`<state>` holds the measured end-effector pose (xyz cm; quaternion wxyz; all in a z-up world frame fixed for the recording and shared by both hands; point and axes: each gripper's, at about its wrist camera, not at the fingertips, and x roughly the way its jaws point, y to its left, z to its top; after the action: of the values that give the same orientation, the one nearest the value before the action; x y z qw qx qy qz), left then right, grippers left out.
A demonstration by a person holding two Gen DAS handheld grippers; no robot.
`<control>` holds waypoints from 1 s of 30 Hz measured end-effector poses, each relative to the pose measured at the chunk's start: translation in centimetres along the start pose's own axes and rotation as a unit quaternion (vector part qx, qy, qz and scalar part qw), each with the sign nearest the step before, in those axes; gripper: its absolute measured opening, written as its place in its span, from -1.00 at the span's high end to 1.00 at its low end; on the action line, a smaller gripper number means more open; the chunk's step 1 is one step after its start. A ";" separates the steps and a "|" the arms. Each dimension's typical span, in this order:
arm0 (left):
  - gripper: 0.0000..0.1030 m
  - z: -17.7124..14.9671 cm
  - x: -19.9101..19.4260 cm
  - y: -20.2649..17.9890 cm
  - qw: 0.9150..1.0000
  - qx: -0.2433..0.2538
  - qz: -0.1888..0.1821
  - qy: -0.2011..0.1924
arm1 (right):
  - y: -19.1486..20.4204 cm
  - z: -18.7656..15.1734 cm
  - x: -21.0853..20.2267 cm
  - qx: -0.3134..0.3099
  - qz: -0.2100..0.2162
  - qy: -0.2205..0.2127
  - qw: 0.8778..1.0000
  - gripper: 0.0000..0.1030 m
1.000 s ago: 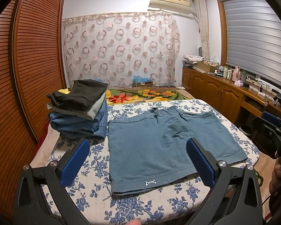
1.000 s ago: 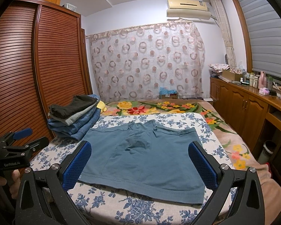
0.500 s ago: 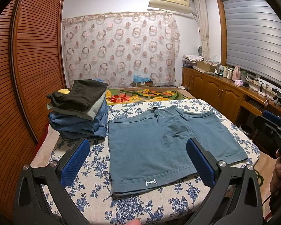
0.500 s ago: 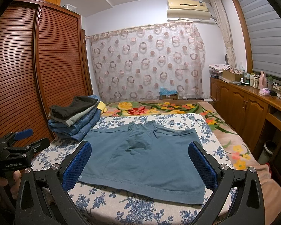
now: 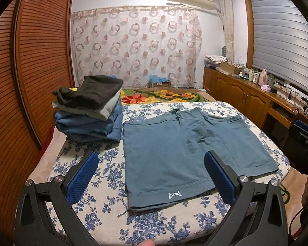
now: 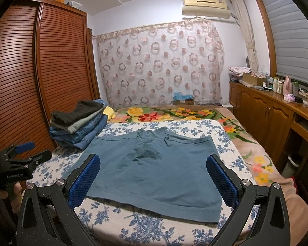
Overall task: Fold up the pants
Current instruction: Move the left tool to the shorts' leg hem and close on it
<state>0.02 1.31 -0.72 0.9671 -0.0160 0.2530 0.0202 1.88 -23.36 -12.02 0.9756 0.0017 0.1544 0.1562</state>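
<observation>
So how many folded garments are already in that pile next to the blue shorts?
4 visible: a black garment on top, a grey one under it, then two blue denim pieces at the bottom. Others may be hidden behind.

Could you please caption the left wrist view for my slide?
Open left gripper hovers before flat teal shorts beside a stack of folded clothes.
</observation>
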 end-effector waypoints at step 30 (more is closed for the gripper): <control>-1.00 -5.9 6.0 5.3 0.995 -0.032 0.007 0.094 | -1.5 -1.0 3.8 -0.018 0.021 0.101 0.995 -0.94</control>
<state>2.14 6.53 -8.96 0.9377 -0.0466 0.3425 0.0339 5.44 -23.64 -14.17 0.9515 -0.0287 0.2489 0.1785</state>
